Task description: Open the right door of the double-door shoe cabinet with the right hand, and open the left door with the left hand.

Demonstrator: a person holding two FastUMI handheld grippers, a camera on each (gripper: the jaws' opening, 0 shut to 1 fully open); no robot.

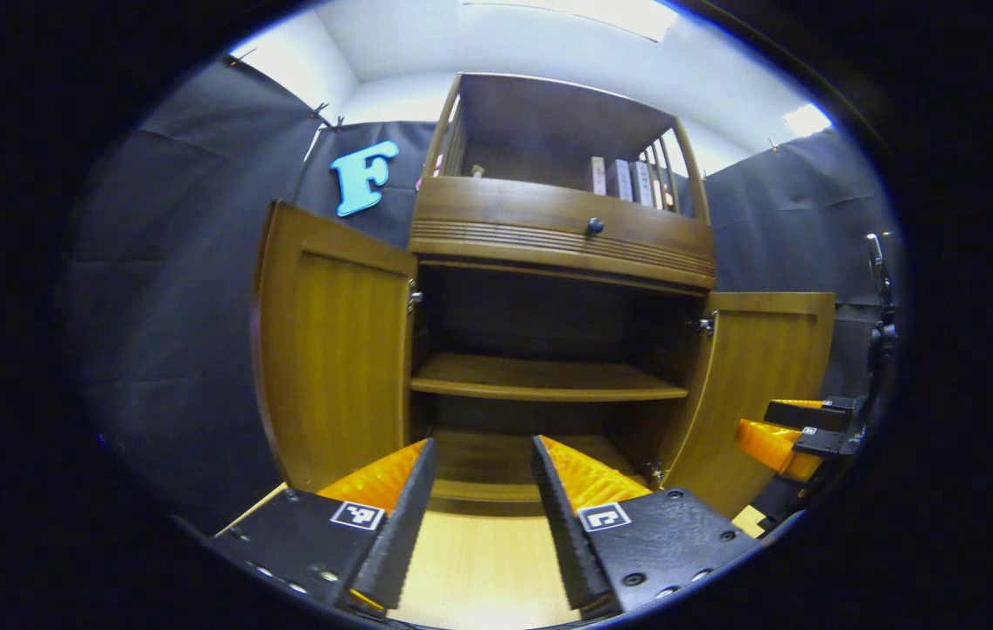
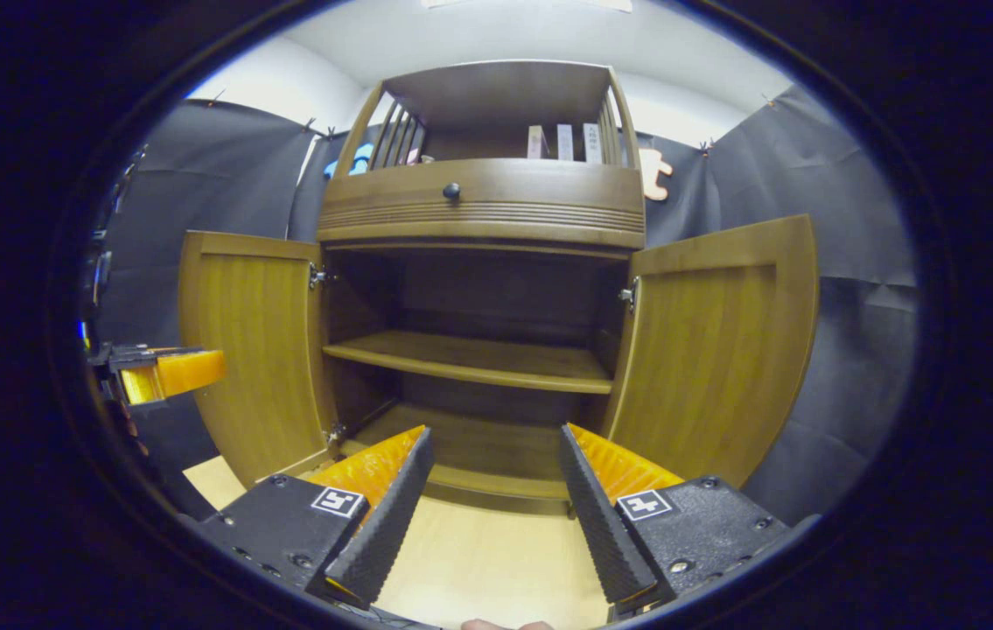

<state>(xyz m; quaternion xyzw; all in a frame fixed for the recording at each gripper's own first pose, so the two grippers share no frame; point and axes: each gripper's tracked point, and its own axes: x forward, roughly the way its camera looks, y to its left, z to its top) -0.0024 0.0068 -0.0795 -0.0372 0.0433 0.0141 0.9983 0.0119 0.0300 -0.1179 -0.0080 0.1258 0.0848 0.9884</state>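
The wooden shoe cabinet (image 1: pixel 562 241) (image 2: pixel 483 210) stands ahead with both lower doors swung wide. Its left door (image 1: pixel 330 346) (image 2: pixel 251 346) and right door (image 1: pixel 763 385) (image 2: pixel 719 350) hang outward, baring an inner shelf (image 1: pixel 544 381) (image 2: pixel 474 359). My left gripper (image 1: pixel 483 516) is open in front of the cabinet's base, holding nothing. My right gripper (image 2: pixel 496 512) is open too, low before the opening, holding nothing. In the left gripper view the right gripper (image 1: pixel 798 429) shows beside the right door. In the right gripper view the left gripper (image 2: pixel 155 372) shows beside the left door.
A drawer with a dark round knob (image 1: pixel 594 227) (image 2: pixel 451 190) sits above the doors. Several books (image 1: pixel 623 179) (image 2: pixel 562 142) stand on the top open shelf. A light wooden floor (image 1: pixel 483 569) (image 2: pixel 496 569) lies under the grippers. Black cloth walls (image 1: pixel 172 289) (image 2: pixel 855 289) close in both sides.
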